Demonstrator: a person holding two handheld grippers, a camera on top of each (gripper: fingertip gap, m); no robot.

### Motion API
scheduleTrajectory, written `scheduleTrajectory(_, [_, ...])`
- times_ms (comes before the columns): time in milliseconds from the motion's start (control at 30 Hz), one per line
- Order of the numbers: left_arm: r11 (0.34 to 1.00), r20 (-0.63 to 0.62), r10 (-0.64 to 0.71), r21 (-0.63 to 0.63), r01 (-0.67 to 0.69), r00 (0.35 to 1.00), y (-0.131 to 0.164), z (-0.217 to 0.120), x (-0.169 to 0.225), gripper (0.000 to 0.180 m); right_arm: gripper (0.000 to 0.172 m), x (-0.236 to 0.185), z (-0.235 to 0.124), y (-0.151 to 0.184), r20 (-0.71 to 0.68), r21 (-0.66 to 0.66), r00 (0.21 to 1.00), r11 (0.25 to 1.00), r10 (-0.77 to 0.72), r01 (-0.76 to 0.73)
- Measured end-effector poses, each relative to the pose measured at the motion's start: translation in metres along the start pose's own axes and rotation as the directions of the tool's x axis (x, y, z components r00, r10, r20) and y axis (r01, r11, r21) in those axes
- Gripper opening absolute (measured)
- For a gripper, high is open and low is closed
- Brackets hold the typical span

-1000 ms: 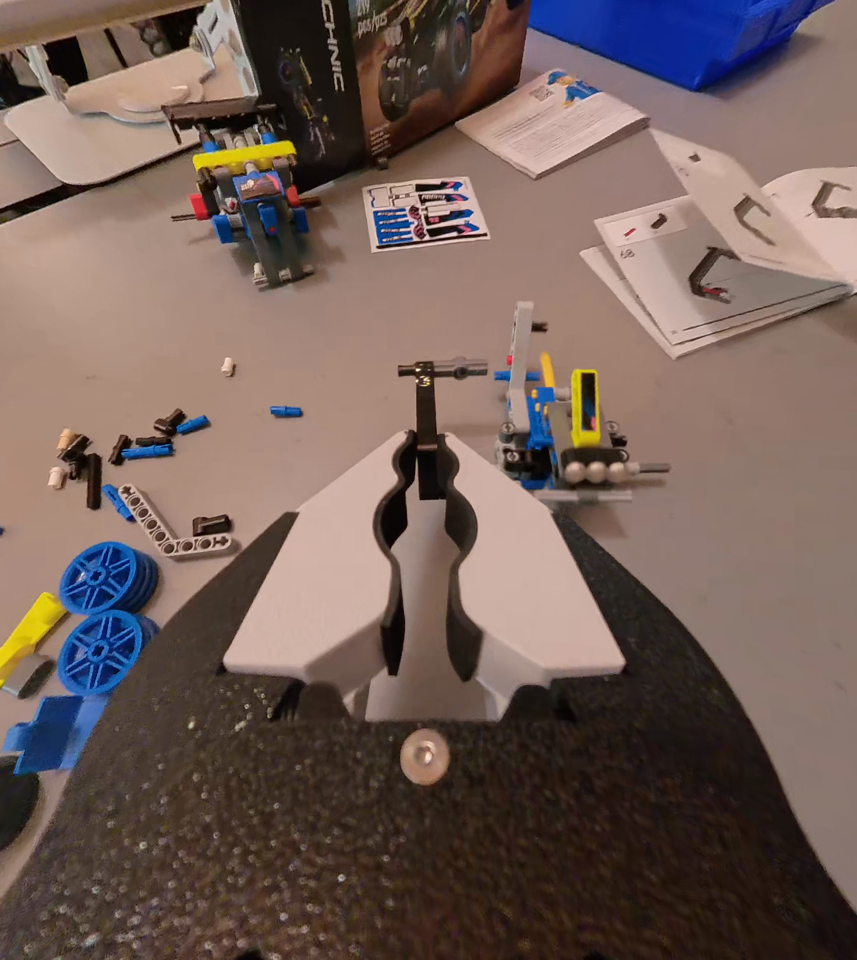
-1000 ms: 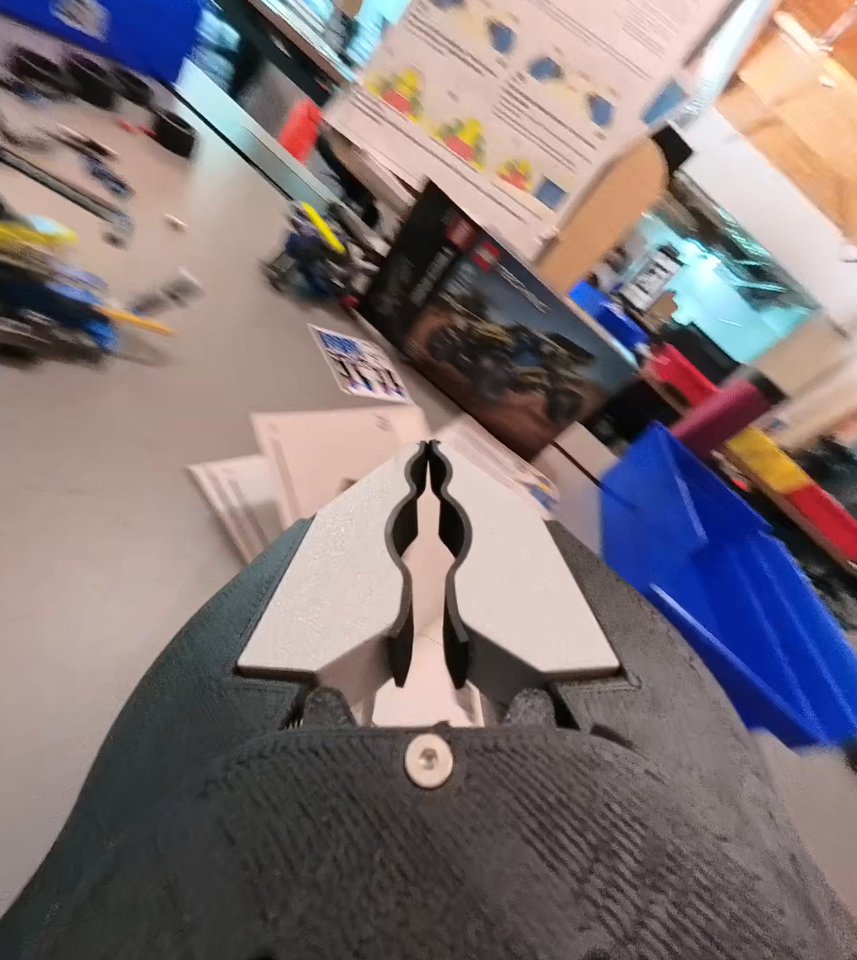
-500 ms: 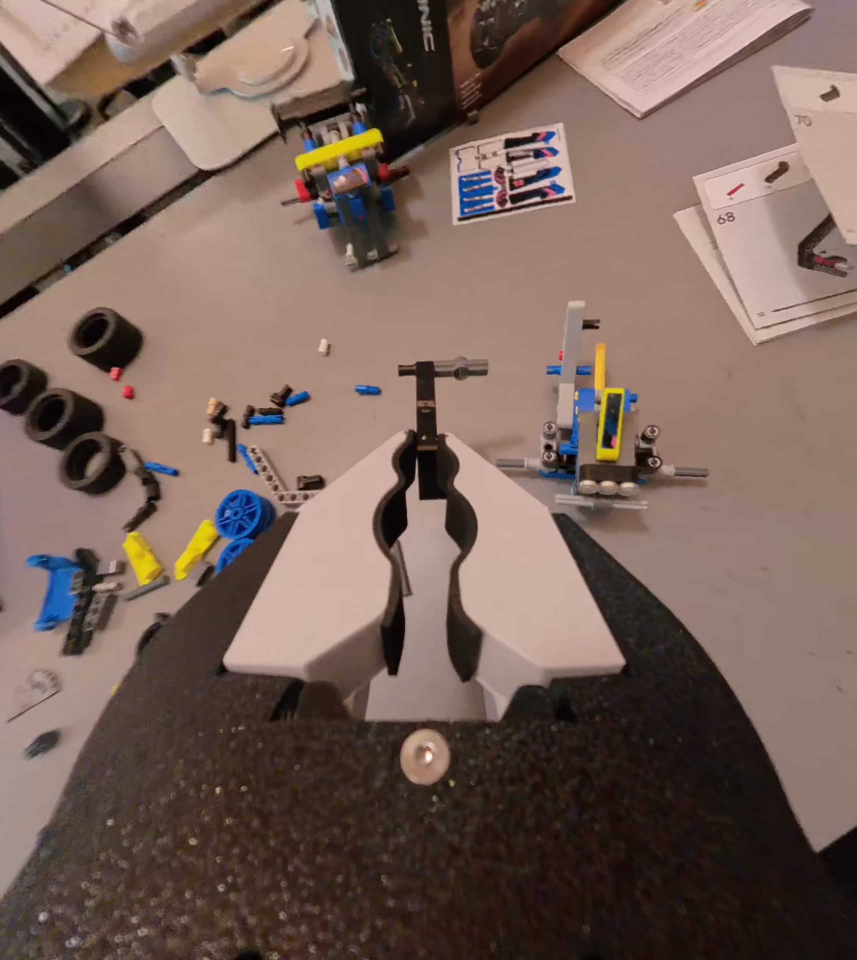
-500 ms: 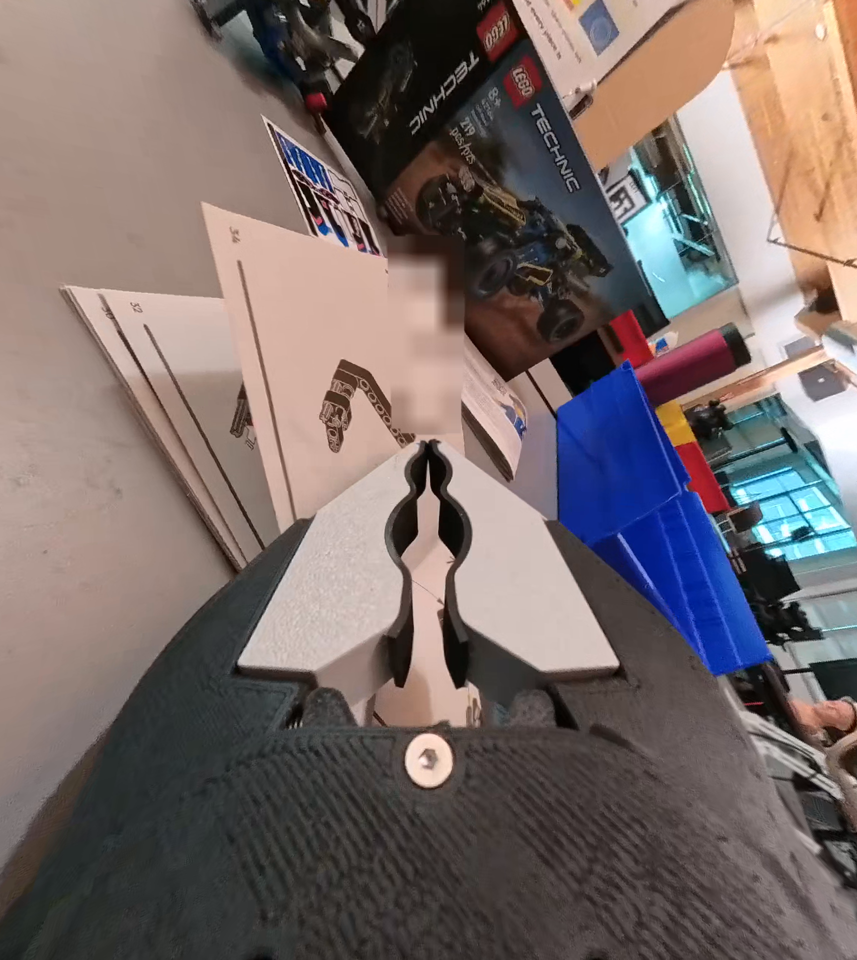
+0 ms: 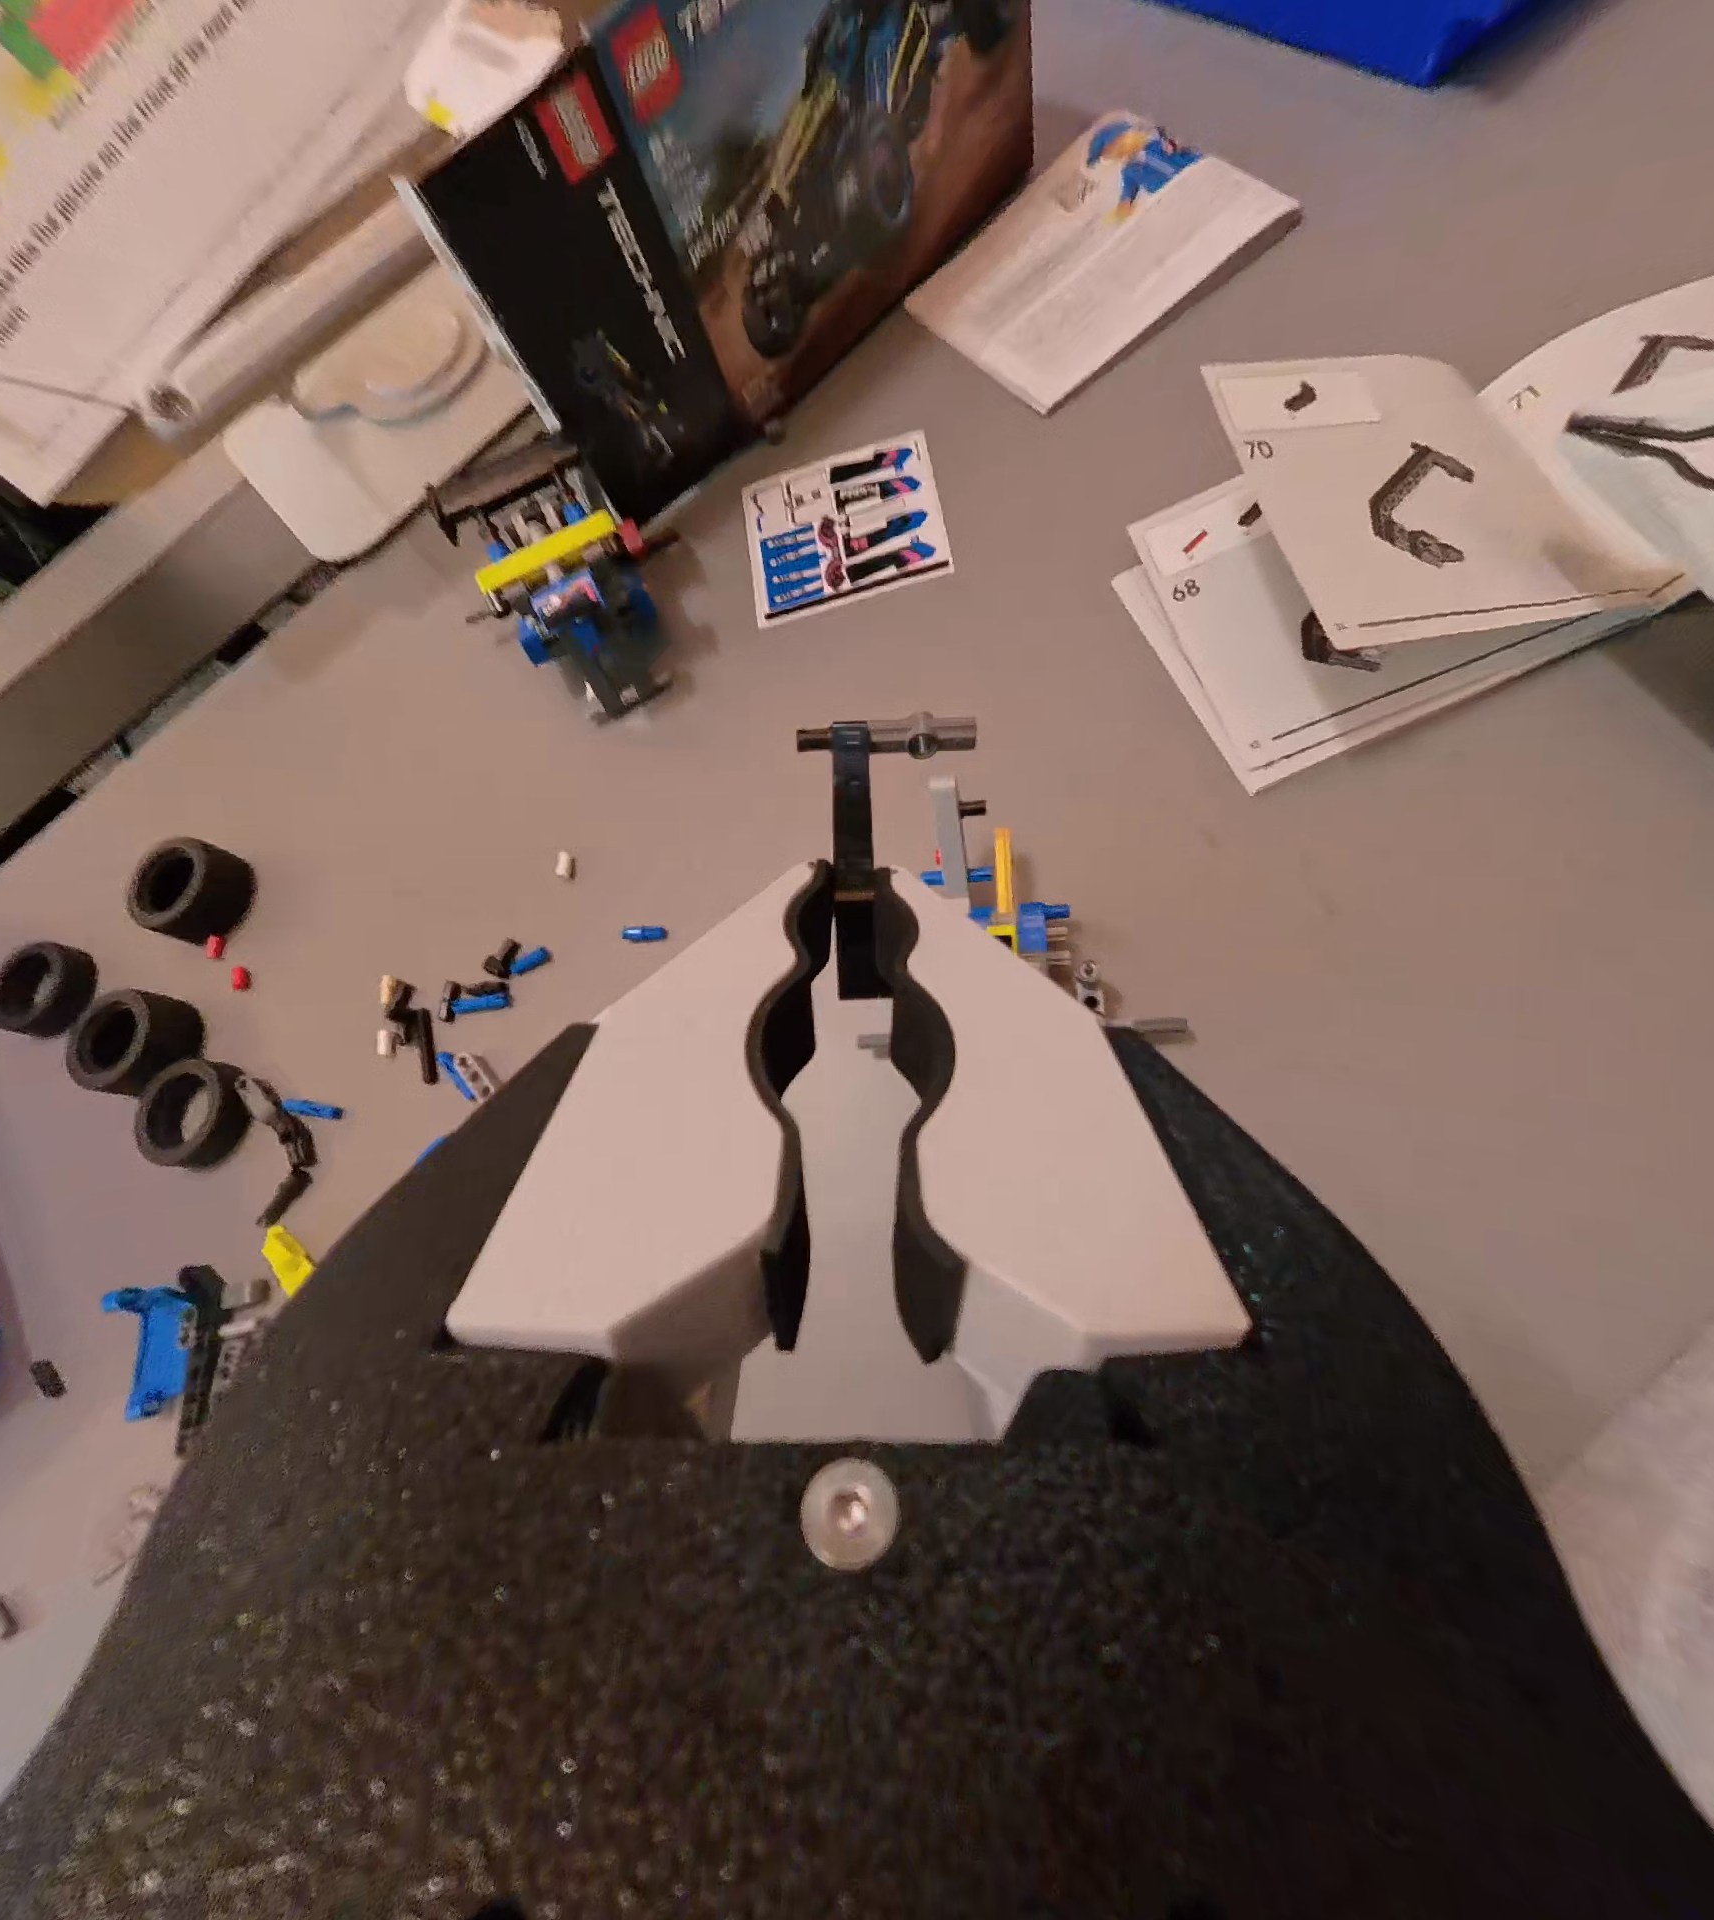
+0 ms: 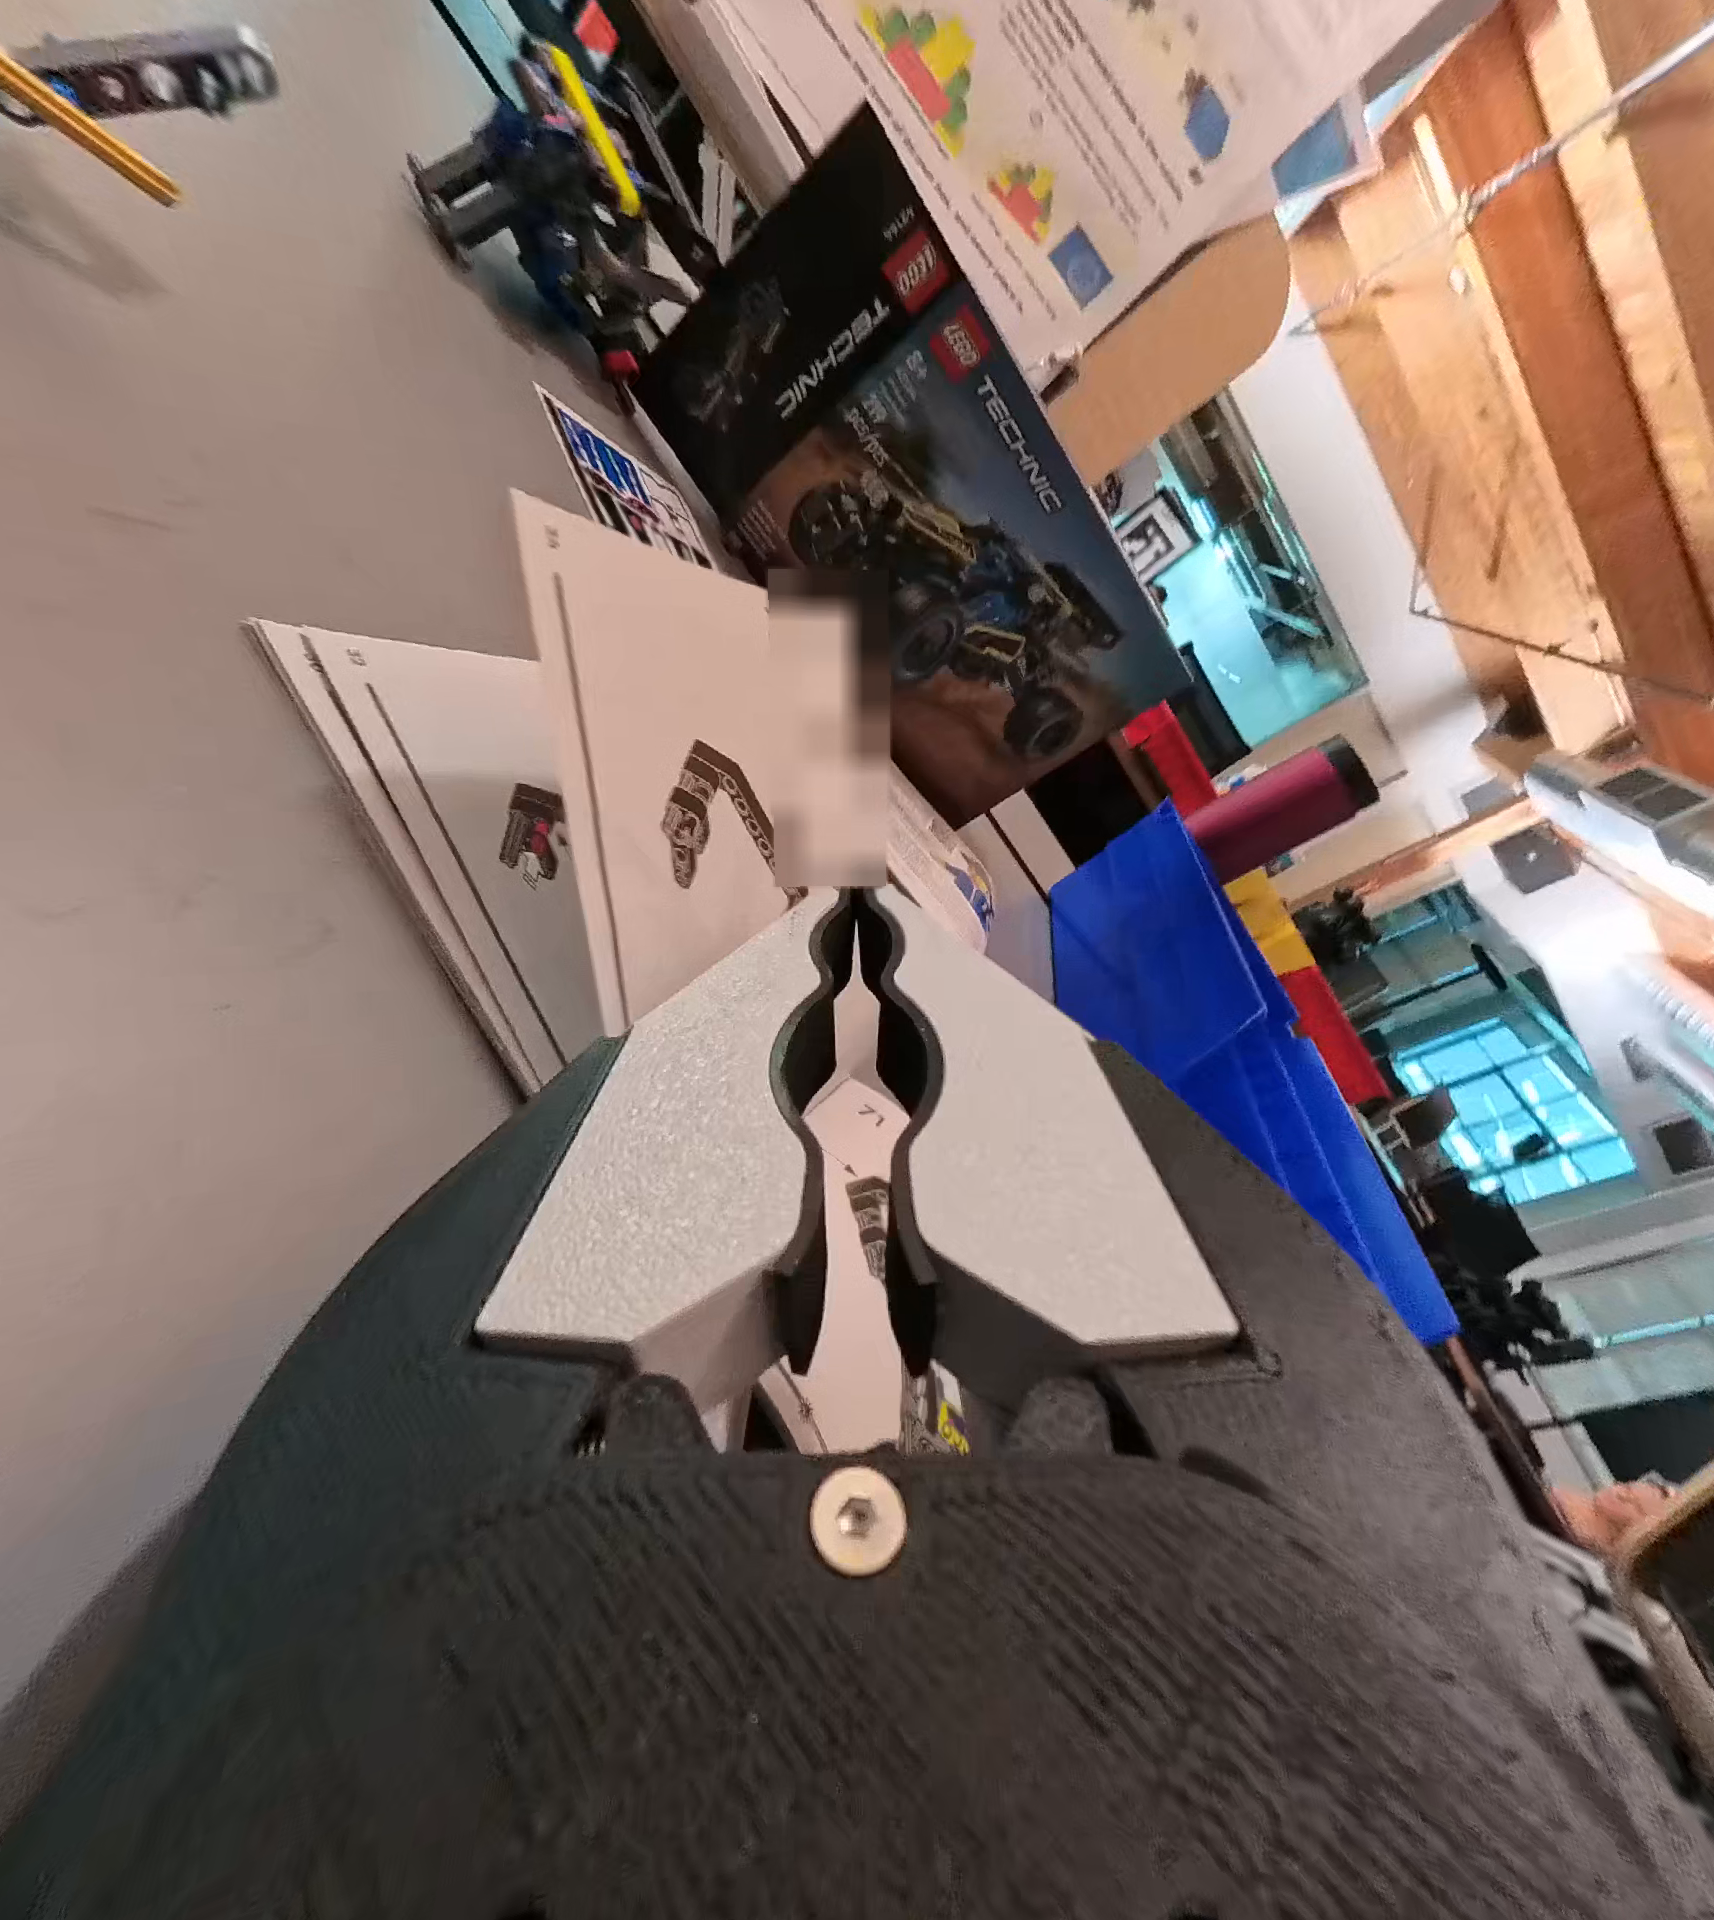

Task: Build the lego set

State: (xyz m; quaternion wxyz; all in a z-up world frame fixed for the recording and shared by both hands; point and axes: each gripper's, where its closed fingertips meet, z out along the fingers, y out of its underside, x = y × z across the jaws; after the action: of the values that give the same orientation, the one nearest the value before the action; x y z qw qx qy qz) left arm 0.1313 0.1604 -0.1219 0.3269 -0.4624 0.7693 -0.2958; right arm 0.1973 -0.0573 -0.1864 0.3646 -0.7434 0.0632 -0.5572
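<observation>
My left gripper is shut on a black beam that sticks out forward. A grey cross connector sits on an axle at the beam's far end. I hold it above the grey table, over a small blue, yellow and grey assembly partly hidden by my finger. My right gripper is shut, with its tips at a raised page of the open instruction booklet. A mosaic patch hides whether the page is pinched. The right gripper also shows in the left wrist view, over the booklet.
A kit box stands at the back, with a half-built chassis, a sticker sheet and a leaflet near it. Black tyres and loose pins lie to the left. A blue bin stands right of the booklet.
My left gripper has risen and drawn back with the beam still gripped, and the small assembly now sits partly behind its finger. My right gripper, still shut, swung to the booklet, whose page now stands raised.
</observation>
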Motion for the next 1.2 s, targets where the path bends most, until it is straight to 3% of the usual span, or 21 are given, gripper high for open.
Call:
scheduleTrajectory(267, [0.995, 0.015, -0.003, 0.103, 0.001, 1.000, 0.023, 0.012, -0.020, 0.004, 0.000, -0.020, -0.010, -0.044, 0.005, 0.196, 0.986, 0.967, -0.167, 0.163])
scheduleTrajectory(367, [0.991, -0.023, -0.007, 0.135, 0.010, 1.000, 0.030, 0.022, -0.018, 0.004, 0.000, -0.042, -0.017, -0.070, 0.148, 0.306, 0.984, 0.951, -0.097, 0.048])
scheduleTrajectory(433, [0.988, -0.045, -0.010, 0.153, 0.017, 0.999, 0.033, 0.025, -0.018, 0.004, 0.000, -0.062, -0.023, -0.096, 0.327, 0.353, 0.945, 0.929, -0.014, -0.109])
scheduleTrajectory(533, [0.981, -0.103, -0.080, 0.168, 0.097, 0.991, 0.040, 0.028, -0.020, 0.004, 0.012, -0.091, -0.024, -0.127, 0.572, 0.300, 0.817, 0.912, 0.064, -0.281])
scheduleTrajectory(667, [0.973, -0.166, -0.152, 0.147, 0.177, 0.974, 0.050, 0.026, -0.025, 0.004, 0.019, -0.104, -0.007, -0.147, 0.607, 0.296, 0.793, 0.912, 0.049, -0.283])
scheduleTrajectory(800, [0.967, -0.212, -0.199, 0.115, 0.227, 0.957, 0.057, 0.022, -0.028, 0.004, 0.031, -0.122, -0.002, -0.161, 0.696, 0.275, 0.715, 0.895, 0.067, -0.352])
scheduleTrajectory(933, [0.978, -0.184, -0.168, 0.090, 0.186, 0.969, 0.065, 0.021, -0.026, 0.004, 0.039, -0.133, 0.008, -0.153, 0.684, 0.264, 0.729, 0.918, 0.038, -0.296])
scheduleTrajectory(1200, [0.986, -0.166, -0.160, 0.018, 0.165, 0.973, 0.076, 0.026, -0.014, 0.004, 0.034, -0.134, 0.020, -0.149, 0.682, 0.250, 0.730, 0.928, 0.034, -0.277])
